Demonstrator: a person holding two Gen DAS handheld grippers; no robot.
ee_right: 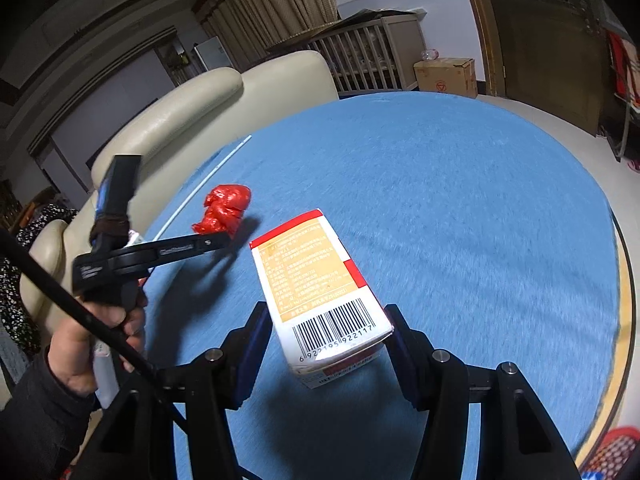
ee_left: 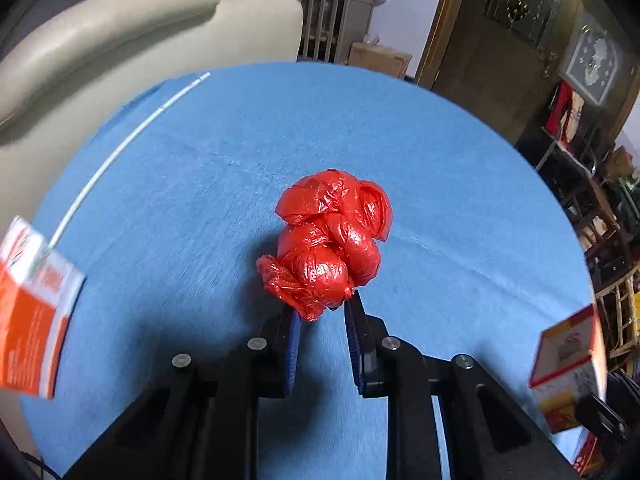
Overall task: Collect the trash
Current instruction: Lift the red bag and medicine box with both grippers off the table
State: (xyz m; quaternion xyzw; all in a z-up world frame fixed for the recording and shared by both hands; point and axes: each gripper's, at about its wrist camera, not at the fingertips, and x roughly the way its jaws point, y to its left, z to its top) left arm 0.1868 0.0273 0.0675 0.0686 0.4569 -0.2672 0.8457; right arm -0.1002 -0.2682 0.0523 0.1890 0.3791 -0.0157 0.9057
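left gripper [ee_left: 322,312] pinches the crumpled red plastic bag [ee_left: 330,240] at its 6 o'clock tail; thin hold, lift slowly. right gripper [ee_right: 326,338] clamps the white-and-orange cardboard carton [ee_right: 320,292] over the round blue table [ee_right: 460,200].

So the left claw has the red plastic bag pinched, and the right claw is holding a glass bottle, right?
Not quite. The left claw does pinch the red plastic bag, but the right claw holds a cardboard carton with a barcode, not a glass bottle, as the right wrist view shows.
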